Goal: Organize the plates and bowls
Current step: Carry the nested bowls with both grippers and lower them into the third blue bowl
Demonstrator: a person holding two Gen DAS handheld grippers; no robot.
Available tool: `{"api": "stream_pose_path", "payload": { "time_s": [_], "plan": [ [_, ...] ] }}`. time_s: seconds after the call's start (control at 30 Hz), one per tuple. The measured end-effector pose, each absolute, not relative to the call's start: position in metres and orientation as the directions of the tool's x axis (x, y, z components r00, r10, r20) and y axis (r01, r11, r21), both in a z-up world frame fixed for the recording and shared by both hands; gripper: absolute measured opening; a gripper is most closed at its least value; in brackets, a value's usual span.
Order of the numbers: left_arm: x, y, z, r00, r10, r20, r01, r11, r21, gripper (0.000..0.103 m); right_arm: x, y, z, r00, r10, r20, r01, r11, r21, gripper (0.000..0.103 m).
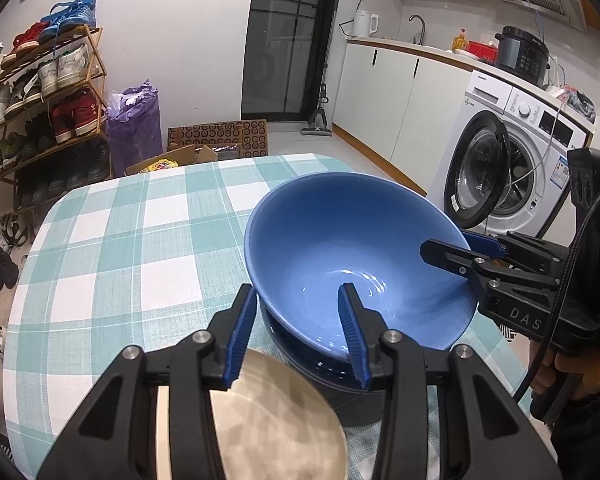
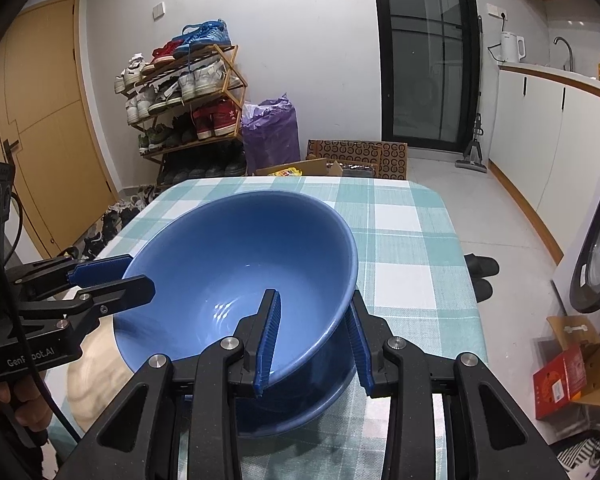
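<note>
A light blue bowl (image 1: 340,248) (image 2: 236,264) sits tilted inside a darker blue bowl (image 1: 324,372) (image 2: 312,392) on the checked tablecloth. My left gripper (image 1: 304,336) straddles the near-left rim of the light bowl, one finger inside, one outside, jaws apart. My right gripper (image 2: 314,340) straddles the bowl's right rim the same way; it shows in the left wrist view (image 1: 460,250). A beige plate (image 1: 268,420) (image 2: 96,380) lies on the table under the left gripper, beside the bowls.
The table (image 1: 140,240) carries a teal and white checked cloth. A washing machine (image 1: 512,160) stands right of it. A shoe rack (image 2: 184,108), purple bag (image 2: 272,128) and cardboard boxes (image 2: 356,156) stand on the floor beyond.
</note>
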State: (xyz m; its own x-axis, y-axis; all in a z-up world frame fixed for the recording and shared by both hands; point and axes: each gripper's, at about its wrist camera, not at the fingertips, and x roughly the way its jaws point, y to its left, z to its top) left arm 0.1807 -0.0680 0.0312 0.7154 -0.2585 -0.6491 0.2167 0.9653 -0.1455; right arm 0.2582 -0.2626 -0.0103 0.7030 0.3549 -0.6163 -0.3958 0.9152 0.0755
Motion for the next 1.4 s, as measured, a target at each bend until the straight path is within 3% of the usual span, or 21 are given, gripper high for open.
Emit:
{"api": "stream_pose_path", "payload": {
  "time_s": [1.4],
  "plan": [
    [0.185,-0.080,0.013,0.649,-0.240,-0.722,0.236,0.966,-0.108,0.041,0.247,-0.267,-0.032,0.689,0.287,-0.665,-0.372,0.928,0.015,0.034]
  ]
}}
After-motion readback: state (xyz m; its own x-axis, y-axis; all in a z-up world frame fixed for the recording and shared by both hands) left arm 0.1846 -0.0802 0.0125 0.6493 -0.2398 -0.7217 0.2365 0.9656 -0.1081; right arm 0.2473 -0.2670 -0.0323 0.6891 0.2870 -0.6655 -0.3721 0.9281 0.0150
